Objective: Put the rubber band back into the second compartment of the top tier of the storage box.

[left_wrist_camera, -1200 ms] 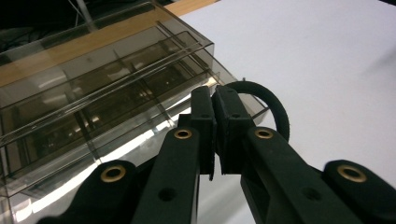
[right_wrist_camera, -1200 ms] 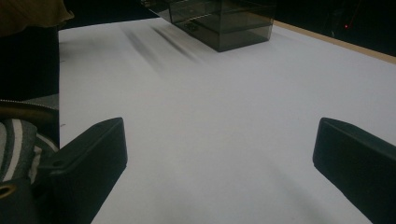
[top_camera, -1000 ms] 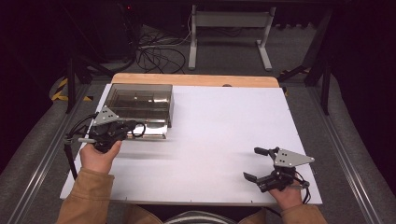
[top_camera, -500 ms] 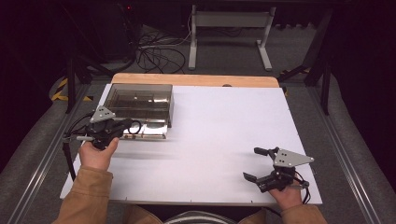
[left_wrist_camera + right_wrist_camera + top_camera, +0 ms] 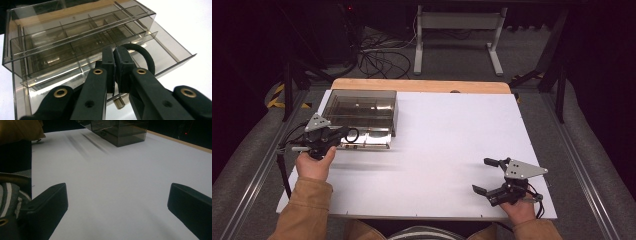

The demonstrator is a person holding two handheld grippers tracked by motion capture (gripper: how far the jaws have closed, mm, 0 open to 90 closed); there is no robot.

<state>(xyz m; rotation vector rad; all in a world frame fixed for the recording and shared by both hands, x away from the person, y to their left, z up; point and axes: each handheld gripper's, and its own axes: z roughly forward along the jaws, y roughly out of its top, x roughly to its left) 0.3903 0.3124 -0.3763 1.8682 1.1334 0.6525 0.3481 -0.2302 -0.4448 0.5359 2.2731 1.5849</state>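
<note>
A smoky clear drawer box (image 5: 362, 105) stands at the table's back left, its lowest drawer (image 5: 368, 142) pulled out toward me. My left gripper (image 5: 344, 134) hovers over the drawer's left part, shut on a black ring (image 5: 353, 135). In the left gripper view the ring (image 5: 146, 56) loops out to the right from between the closed pads of this gripper (image 5: 115, 53), above the drawer (image 5: 172, 57) and its partitions. A small metal knob (image 5: 120, 102) shows just under the jaws. My right gripper (image 5: 482, 175) rests open near the front right edge, holding nothing.
The right gripper view looks across bare white table (image 5: 120, 177) from the right gripper (image 5: 117, 202) toward the box (image 5: 120, 130), with a tan sleeve (image 5: 20, 130) at the upper left. The wooden table edge (image 5: 422, 85) runs behind; cables and a stand lie on the floor beyond.
My left gripper has shifted a little leftward and lower with the black ring still pinched in it. The right gripper has stayed where it was.
</note>
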